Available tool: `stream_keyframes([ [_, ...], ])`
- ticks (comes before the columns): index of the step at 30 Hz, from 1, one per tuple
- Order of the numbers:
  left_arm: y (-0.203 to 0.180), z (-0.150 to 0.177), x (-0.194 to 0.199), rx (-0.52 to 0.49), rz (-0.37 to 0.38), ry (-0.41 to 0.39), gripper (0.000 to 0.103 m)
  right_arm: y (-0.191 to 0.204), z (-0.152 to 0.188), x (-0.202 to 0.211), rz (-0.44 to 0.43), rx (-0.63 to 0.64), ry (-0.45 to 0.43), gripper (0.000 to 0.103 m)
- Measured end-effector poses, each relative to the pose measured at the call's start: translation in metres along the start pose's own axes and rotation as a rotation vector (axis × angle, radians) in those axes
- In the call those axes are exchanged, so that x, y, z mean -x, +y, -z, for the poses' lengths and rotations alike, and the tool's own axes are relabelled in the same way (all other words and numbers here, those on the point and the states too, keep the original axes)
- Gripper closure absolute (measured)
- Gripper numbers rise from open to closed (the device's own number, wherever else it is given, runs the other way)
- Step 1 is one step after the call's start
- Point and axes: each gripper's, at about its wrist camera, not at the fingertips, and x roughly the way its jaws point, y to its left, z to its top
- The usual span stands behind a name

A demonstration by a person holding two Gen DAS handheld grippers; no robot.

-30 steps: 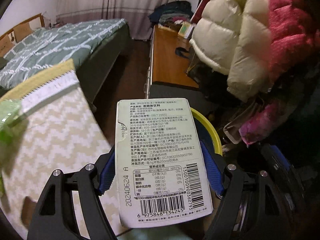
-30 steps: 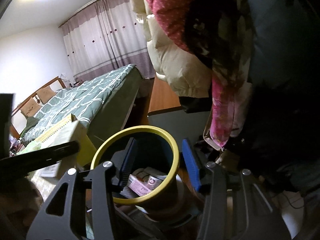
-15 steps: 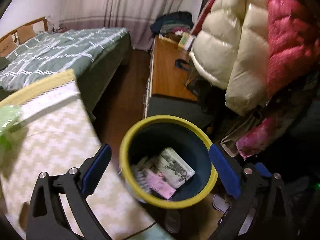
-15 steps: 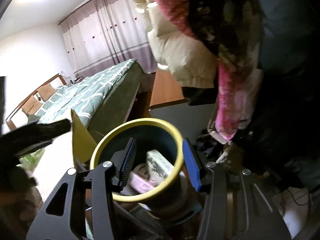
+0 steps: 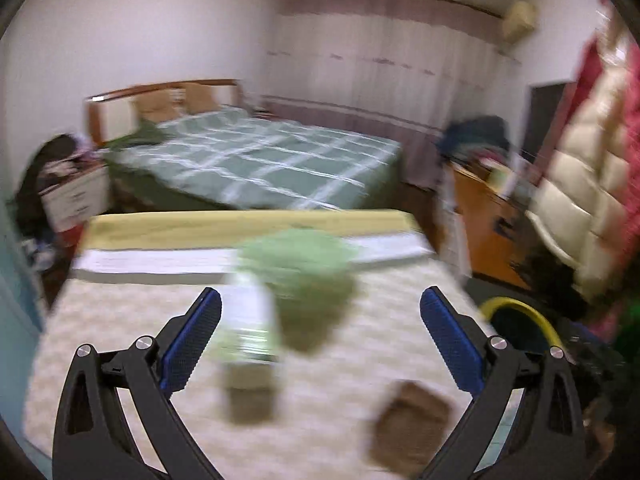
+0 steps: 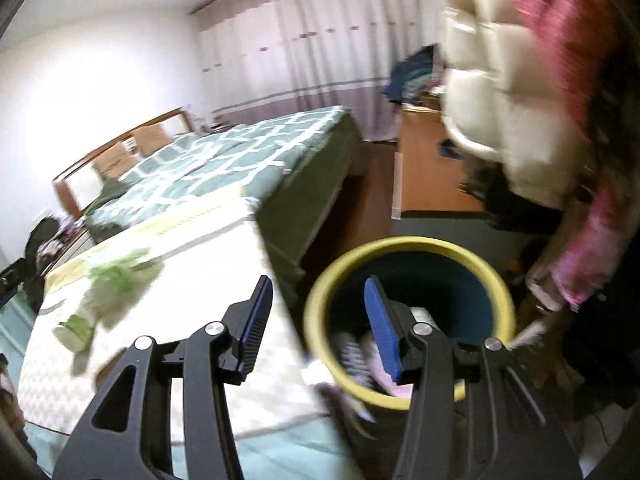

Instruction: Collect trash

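Now both claws tilt downward, left claw (image 5: pixel 320 312) spread wide (empty), right claw (image 6: pixel 316 320) half-spread.

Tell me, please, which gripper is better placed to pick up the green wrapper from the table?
Left, I would say. The left gripper stands wide open, facing the green wrapper on the table. The right gripper points at the bin's near rim, with the wrapper off to its side.

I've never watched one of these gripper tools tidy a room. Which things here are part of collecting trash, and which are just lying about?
Part of the job:
- yellow-rimmed bin, trash already inside
- crumpled green wrapper on the patterned table
- green-and-white packet beside it
- brown scrap
- left gripper, open and empty
- right gripper, open

Just lying about:
- bed
- hanging coats
- wooden desk
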Motion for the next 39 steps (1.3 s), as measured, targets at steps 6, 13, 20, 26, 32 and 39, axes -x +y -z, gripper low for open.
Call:
stream_keyframes([
  [6,0.098,0.001,-0.008,0.075,-0.194,-0.073,0.005,0.076,-0.007,-0.019,-0.107,0.08,0.031,0.057],
  [13,0.173,0.017,-0.022,0.181,-0.295,-0.065,0.005,0.15,-0.01,-0.031,-0.219,0.165,0.068,0.057],
  [20,0.188,0.023,-0.022,0.241,-0.323,-0.066,0.005,0.222,-0.011,-0.047,-0.303,0.266,0.091,0.057],
  [26,0.177,0.027,-0.026,0.244,-0.313,-0.055,0.005,0.27,-0.014,-0.069,-0.29,0.376,0.118,0.057],
  [32,0.17,0.028,-0.025,0.218,-0.322,-0.06,0.005,0.29,-0.01,-0.098,-0.237,0.439,0.164,0.067],
  [39,0.165,0.028,-0.025,0.21,-0.32,-0.051,0.005,0.289,-0.006,-0.106,-0.262,0.432,0.209,0.098],
])
